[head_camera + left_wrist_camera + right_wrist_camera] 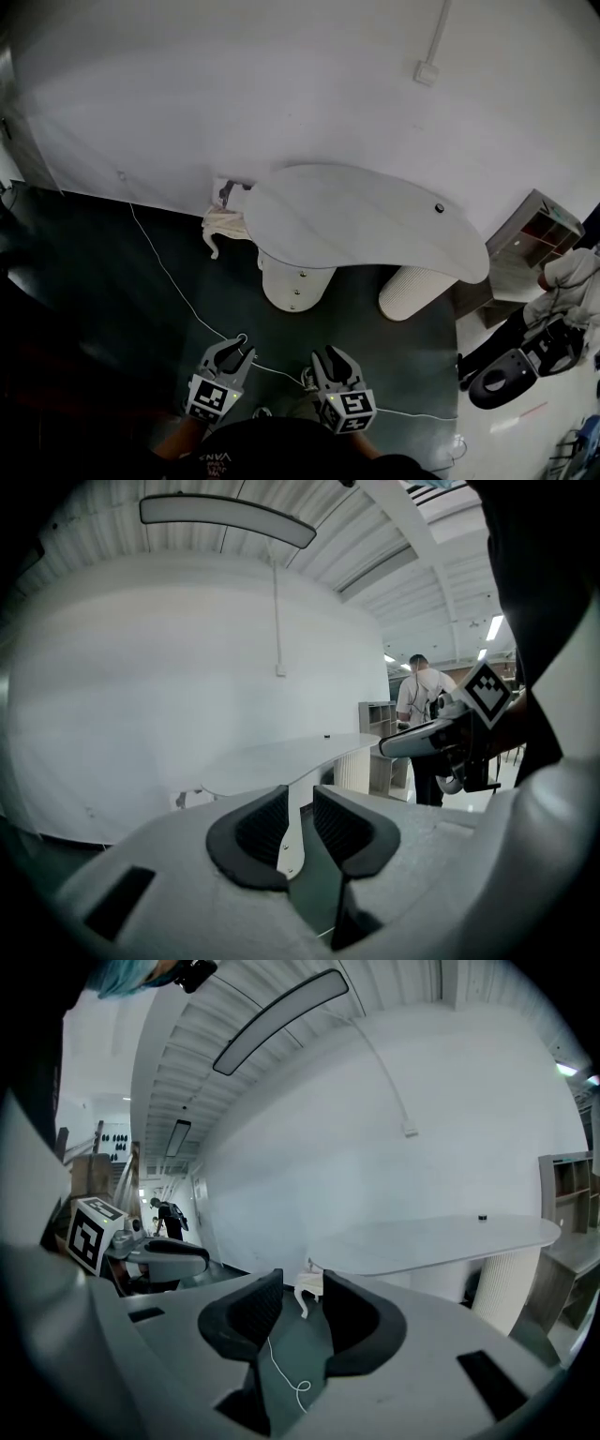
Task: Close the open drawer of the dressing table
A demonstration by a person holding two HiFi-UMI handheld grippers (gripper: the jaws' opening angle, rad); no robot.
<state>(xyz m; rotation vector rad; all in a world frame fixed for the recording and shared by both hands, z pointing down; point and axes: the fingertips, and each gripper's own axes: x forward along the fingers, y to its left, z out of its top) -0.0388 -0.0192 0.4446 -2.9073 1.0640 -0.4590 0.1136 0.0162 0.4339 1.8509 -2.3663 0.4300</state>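
Observation:
The white dressing table [366,220] has a kidney-shaped top on a round drawer column [295,279] with small knobs and a ribbed leg [412,291]. From here I cannot tell whether a drawer stands out. Both grippers hover over the dark floor, well short of the table. My left gripper [236,351] points at the column; its jaws stand a narrow gap apart with nothing between them, and the column [292,841] shows through the gap of the left gripper [300,822]. My right gripper [334,360] is open and empty; in its own view the right gripper [302,1312] frames the floor.
A white cable [178,291] runs across the floor between the grippers. A cream cloth [225,225] hangs by the wall left of the table. A small dark item [439,208] sits on the top. A shelf unit [534,234] and a person [572,272] are at the right.

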